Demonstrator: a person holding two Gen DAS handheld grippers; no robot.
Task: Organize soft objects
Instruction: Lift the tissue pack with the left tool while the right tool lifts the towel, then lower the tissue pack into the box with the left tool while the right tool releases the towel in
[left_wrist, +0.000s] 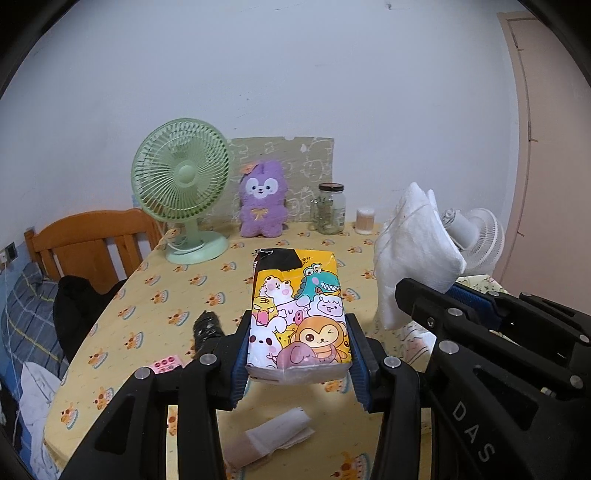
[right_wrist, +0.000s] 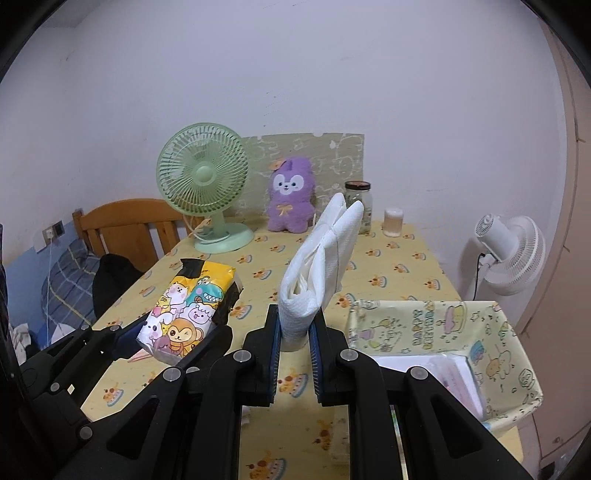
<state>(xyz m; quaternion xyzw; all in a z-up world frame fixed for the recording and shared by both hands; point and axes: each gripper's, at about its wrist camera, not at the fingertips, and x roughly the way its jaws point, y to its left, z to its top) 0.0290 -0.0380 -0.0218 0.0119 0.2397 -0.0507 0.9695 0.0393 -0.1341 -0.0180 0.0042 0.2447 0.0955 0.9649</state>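
Note:
My left gripper is shut on the near end of a tissue pack printed with cartoon animals, and holds it above the yellow tablecloth. To its right, my right gripper is shut on the lower end of a folded white cloth that stands upright above the fingers. The right wrist view shows the pack at the left, raised off the table. A purple plush toy sits at the table's far edge against the wall.
A patterned fabric basket with white packs inside stands at the near right. At the back are a green fan, a glass jar and a small container. A rolled tissue, a black object, a wooden chair and a white fan surround the table.

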